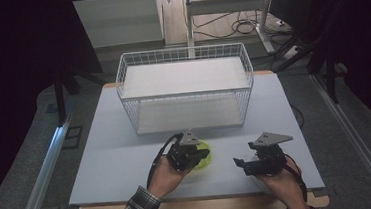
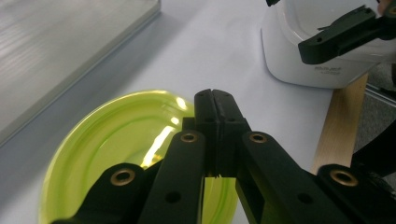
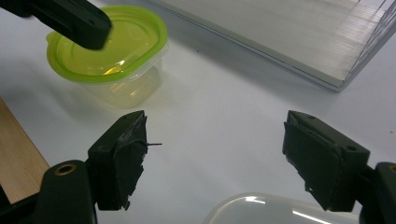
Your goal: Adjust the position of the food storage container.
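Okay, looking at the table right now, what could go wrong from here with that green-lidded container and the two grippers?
The left hand-held gripper is shut with nothing between its jaws, above the green lid. Pressing down might pop the lid in or tip the light container.

The right hand-held gripper stands open over a white lid. Closing from here could miss it.

The wire basket is just behind, so a forward push may knock the container into it.

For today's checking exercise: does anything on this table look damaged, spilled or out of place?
Only minor wear: the rubber pad on the right gripper looks frayed, with a thread sticking out. The green-lidded container sits upright with its lid on, the wire basket stands straight, and nothing has spilled.
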Motion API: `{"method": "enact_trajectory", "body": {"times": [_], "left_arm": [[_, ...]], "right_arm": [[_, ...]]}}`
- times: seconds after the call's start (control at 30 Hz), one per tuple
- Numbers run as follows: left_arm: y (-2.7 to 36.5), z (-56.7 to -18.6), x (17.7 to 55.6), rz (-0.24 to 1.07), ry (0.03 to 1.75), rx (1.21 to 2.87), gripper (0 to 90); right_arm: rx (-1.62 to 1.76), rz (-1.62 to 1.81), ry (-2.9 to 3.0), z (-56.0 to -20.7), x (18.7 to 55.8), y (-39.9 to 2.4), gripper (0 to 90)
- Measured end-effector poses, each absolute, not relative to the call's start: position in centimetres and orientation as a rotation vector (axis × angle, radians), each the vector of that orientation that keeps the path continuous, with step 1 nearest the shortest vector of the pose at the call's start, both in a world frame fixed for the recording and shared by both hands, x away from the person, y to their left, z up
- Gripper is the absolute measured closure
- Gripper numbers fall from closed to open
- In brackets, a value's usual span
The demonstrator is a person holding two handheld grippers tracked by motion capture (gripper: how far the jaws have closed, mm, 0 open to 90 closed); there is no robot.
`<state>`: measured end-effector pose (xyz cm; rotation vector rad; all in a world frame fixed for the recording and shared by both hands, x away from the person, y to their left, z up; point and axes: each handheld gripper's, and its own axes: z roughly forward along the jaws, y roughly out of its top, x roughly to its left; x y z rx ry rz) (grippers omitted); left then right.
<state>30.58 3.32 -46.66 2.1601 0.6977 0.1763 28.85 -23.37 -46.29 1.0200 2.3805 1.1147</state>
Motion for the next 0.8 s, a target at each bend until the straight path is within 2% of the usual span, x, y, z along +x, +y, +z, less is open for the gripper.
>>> {"method": "enact_trajectory", "body": {"times": [0.4,0.8], "left_arm": [[-0.1,-47.9,31.8,0.202,0.675,2.26,90.0],[1.9,-47.9,31.6,0.184,0.716,2.263,90.0]], "right_arm": [[1.007,1.12,2.362,-46.2,28.7,-23.5,22.6],[0.984,1.11,2.362,-46.2,28.6,-23.4,23.2]]}}
